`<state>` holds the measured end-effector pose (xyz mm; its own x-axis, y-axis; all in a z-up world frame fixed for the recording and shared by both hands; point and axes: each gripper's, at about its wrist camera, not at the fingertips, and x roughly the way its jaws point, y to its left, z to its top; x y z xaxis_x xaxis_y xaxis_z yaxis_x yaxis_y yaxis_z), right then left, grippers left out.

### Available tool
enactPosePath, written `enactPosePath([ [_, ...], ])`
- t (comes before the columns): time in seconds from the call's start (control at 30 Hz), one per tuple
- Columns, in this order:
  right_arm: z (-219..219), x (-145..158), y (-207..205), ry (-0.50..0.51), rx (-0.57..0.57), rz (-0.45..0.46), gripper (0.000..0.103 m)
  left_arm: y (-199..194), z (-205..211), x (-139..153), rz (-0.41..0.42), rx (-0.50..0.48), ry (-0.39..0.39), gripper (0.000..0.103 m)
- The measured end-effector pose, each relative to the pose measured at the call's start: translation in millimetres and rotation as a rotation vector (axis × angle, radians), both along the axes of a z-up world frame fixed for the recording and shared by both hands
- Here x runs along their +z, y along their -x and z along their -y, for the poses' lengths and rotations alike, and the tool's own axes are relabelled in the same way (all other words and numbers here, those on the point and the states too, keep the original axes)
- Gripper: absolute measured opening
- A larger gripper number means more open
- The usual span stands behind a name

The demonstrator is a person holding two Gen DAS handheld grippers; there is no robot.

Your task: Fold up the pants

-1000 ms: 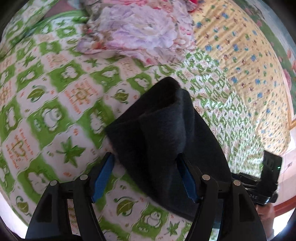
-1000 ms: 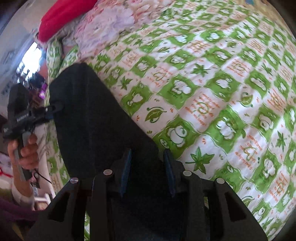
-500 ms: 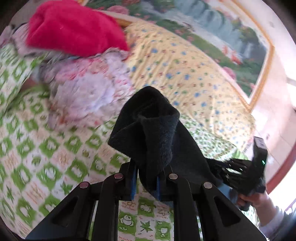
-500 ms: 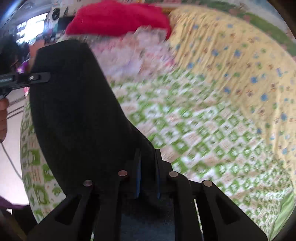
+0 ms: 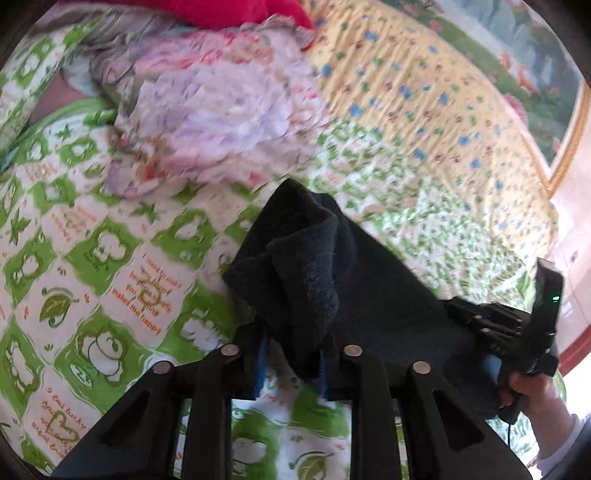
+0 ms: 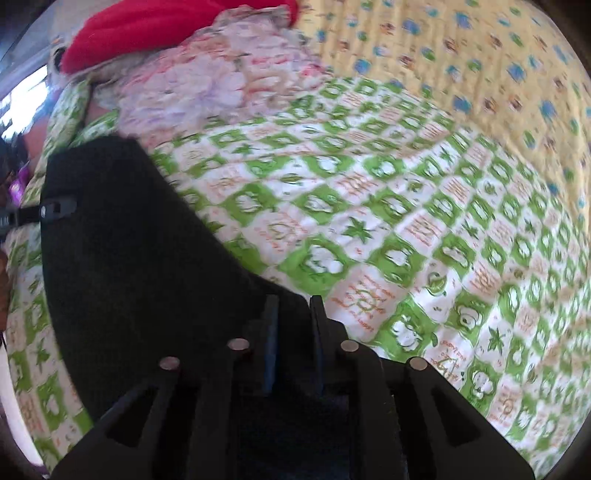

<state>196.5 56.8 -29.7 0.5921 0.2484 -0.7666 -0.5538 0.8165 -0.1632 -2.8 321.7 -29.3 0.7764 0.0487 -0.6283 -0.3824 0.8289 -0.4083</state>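
Fleece-like cloth is what I am working with here: the pants [image 5: 369, 295] look thick, soft and limp, light enough to hang from a pinch, and I judge they will sag and slide rather than hold any crease, so the sensible hold is on an edge or corner with both layers caught together.

Nearest me, the left gripper [image 5: 291, 354] has a bunched, doubled corner between its blue pads; its jaws are opening, though the wad still fills the gap and looks pressed. The right gripper [image 6: 293, 332] has the opposite end between its pads, jaws likewise opening, the cloth still pinched as far as I can tell.

Between the two, the pants stretch as a dark, nearly black sheet with a fuzzy nap, held up just over the bed [image 6: 369, 221], which wears a green-and-white checked cover. From the left view I see my other hand [image 5: 532, 391] on the right tool.

Farther off lie a crumpled floral cloth [image 5: 221, 122] and a red bundle [image 6: 147, 29], beside a yellow flowered quilt [image 5: 424, 92].
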Motion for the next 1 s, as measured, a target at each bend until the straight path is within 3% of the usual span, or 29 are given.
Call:
enactPosePath([
  [0.07, 10.3, 6.7, 0.6, -0.039, -0.040, -0.004, 0.036, 7.6, 0.0, 3.9, -0.002, 0.034, -0.021, 0.036],
  [0.1, 18.4, 13.5, 2.4, -0.068, -0.061, -0.003, 0.036, 13.3, 0.5, 8.4, 0.000, 0.064, -0.042, 0.047],
  [0.13, 22.8, 18.4, 4.1, -0.082, -0.073, 0.000, 0.036, 23.0, 1.8, 13.5, 0.006, 0.085, -0.056, 0.051],
  [0.27, 56.6, 49.6, 32.9, -0.187, -0.121, 0.013, 0.038, 47.4, 6.5, 33.3, 0.029, 0.145, -0.070, 0.052],
  [0.4, 92.1, 74.6, 68.8, -0.259, -0.168, 0.053, 0.048, 60.2, 19.3, 54.4, 0.051, 0.139, -0.083, 0.057],
  [0.63, 157.0, 79.0, 124.3, -0.326, -0.313, 0.039, 0.048, 34.0, 76.1, 79.4, 0.072, -0.020, -0.136, 0.061],
  [1.0, 233.7, 74.2, 188.7, -0.383, -0.521, 0.041, 0.048, -15.7, 169.4, 86.2, 0.040, -0.271, -0.176, 0.068],
])
